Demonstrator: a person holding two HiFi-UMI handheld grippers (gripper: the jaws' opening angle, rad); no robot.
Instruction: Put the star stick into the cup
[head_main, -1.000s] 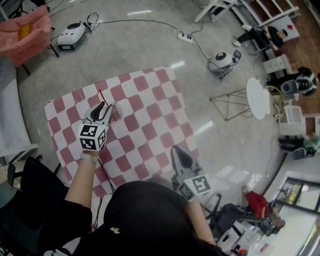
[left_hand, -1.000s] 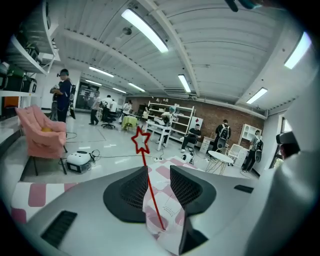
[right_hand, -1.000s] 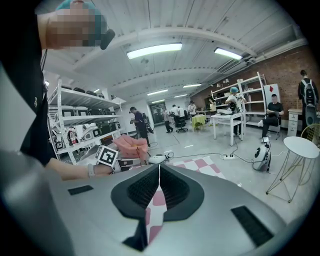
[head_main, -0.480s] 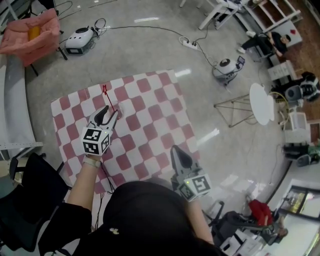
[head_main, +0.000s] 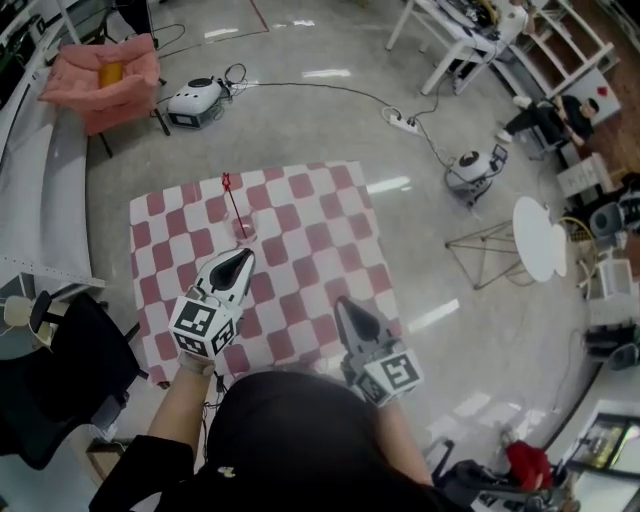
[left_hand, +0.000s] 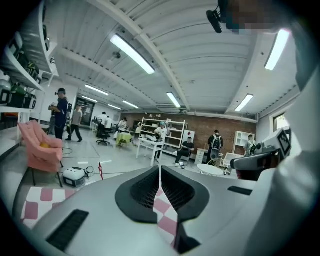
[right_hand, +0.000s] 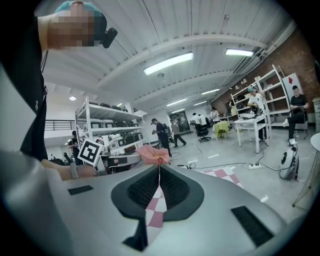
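A thin red star stick (head_main: 231, 200) stands tilted in a small pale cup (head_main: 244, 231) on the red-and-white checkered cloth (head_main: 300, 220). My left gripper (head_main: 245, 255) hovers just short of the cup. Its jaws have just been closing and now meet with nothing between them. In the left gripper view the left gripper (left_hand: 159, 167) points past the stick (left_hand: 101, 170), which shows far off to the left. My right gripper (head_main: 342, 301) hangs over the cloth's near right part, shut and empty. In the right gripper view the star (right_hand: 159, 161) shows just beyond the right gripper (right_hand: 159, 167).
A pink armchair (head_main: 100, 75) and a white device (head_main: 197, 99) with a cable lie beyond the cloth. A power strip (head_main: 405, 123), a wire stand (head_main: 485, 245) and a round white table (head_main: 540, 238) are at the right. A black chair (head_main: 60, 370) stands at the left.
The left gripper let go of the star stick, drew back from the cup towards me and upward, and its jaws went from open to shut. The stick stays in the cup.
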